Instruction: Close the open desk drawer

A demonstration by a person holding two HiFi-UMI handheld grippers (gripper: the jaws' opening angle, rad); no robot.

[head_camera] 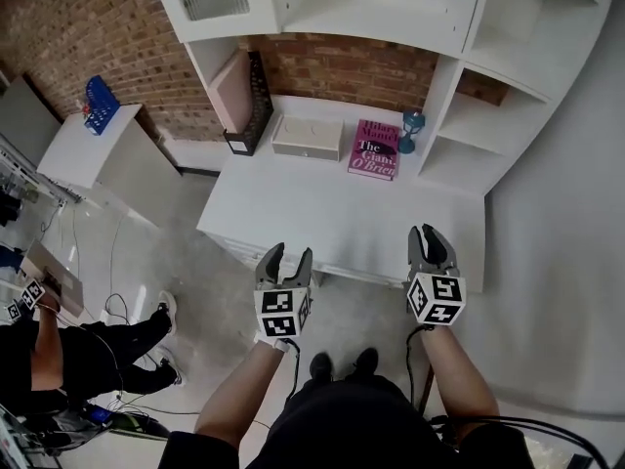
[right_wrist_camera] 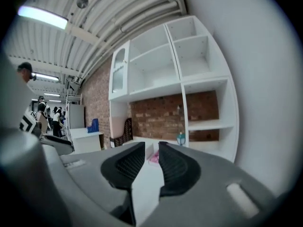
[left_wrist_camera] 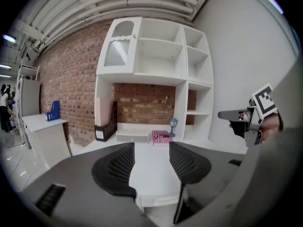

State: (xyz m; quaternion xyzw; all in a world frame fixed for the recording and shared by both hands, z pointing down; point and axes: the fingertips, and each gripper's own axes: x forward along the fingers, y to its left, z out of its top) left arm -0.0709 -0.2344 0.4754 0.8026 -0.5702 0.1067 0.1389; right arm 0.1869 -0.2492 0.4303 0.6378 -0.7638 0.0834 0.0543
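A white desk (head_camera: 322, 213) with a white shelf hutch stands in front of me. Its drawer (head_camera: 239, 245) shows as a white strip sticking out a little from under the front edge, and its front (left_wrist_camera: 156, 200) appears low between the jaws in the left gripper view. My left gripper (head_camera: 288, 252) hovers in front of that edge, open and empty, its black pads (left_wrist_camera: 116, 167) wide apart. My right gripper (head_camera: 431, 231) is held over the desk's front right part, open with a narrow gap and nothing between its pads (right_wrist_camera: 177, 167).
On the desk's back lie a pink book (head_camera: 374, 149), a low white box (head_camera: 308, 136), a teal lantern (head_camera: 412, 130) and a black file holder (head_camera: 256, 106). A white side table (head_camera: 93, 149) carries a blue rack (head_camera: 101, 104). A person (head_camera: 59, 355) sits at the left among floor cables.
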